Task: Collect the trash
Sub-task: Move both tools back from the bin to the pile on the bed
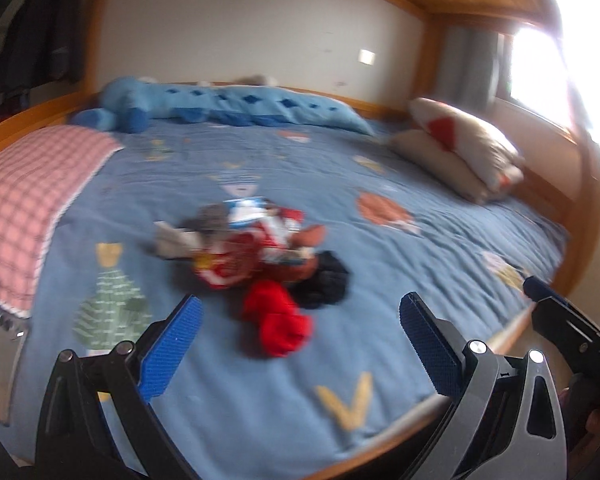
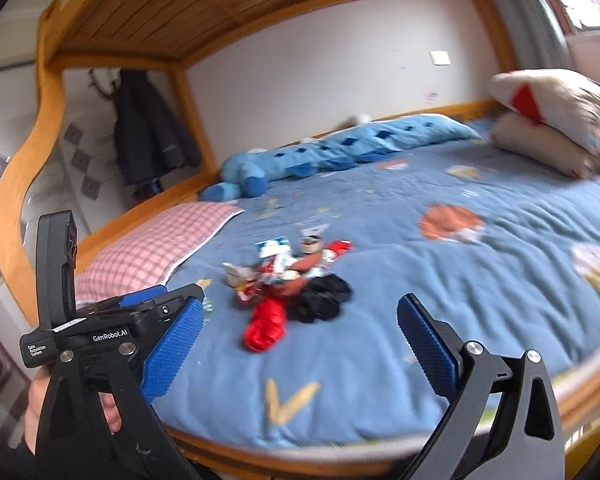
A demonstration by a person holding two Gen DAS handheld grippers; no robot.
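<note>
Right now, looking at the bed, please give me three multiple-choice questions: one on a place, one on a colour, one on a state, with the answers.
1. Where is the trash pile?
A. on the pink checked blanket
B. on the blue bedspread, near the middle
C. on the pillows

2. What colour is the crumpled item at the pile's near edge?
A. red
B. green
C. yellow

3. How do the left tongs stand?
A. shut on a wrapper
B. shut, empty
C. open, empty

Answers:
1 B: the pile lies on the blue bedspread, apart from the blanket and the pillows.
2 A: the red item lies nearest.
3 C: the left tongs stand wide, with nothing between the pads.
</note>
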